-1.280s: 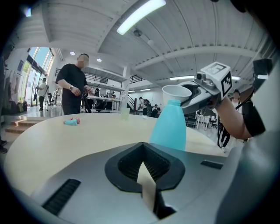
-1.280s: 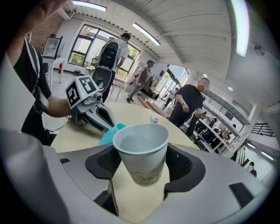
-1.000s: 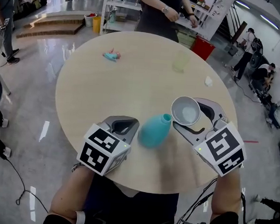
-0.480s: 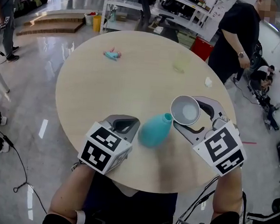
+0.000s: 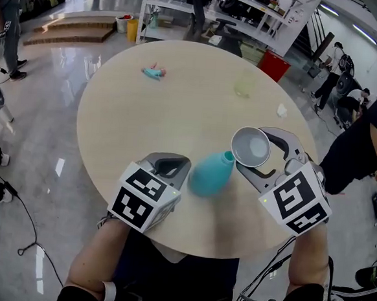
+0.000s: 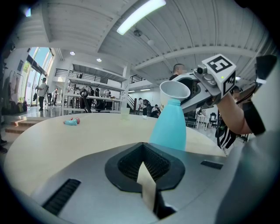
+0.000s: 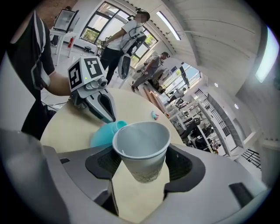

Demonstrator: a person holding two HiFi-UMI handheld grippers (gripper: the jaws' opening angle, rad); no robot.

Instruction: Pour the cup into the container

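Just above and beside the neck of the teal container [image 5: 210, 174], the white cup [image 5: 250, 147] hangs close to upright, level enough that nothing looks to be running out yet. Whether it holds anything I cannot tell. The right gripper [image 7: 141, 171] has its 2 jaws closed on the cup's lower wall, which leaves the rim free to tip toward the narrow neck, so the pour seems about to begin. The container stands upright on the round worktop [image 5: 145, 124] near its front edge, between the 2 grippers. The left gripper [image 6: 146, 173] sits just beside it, jaws almost together with nothing between them, probably placed to steady the container if it wobbles. A small toy [image 5: 152, 73] and a pale cup [image 5: 244, 85] sit well apart at the far side.
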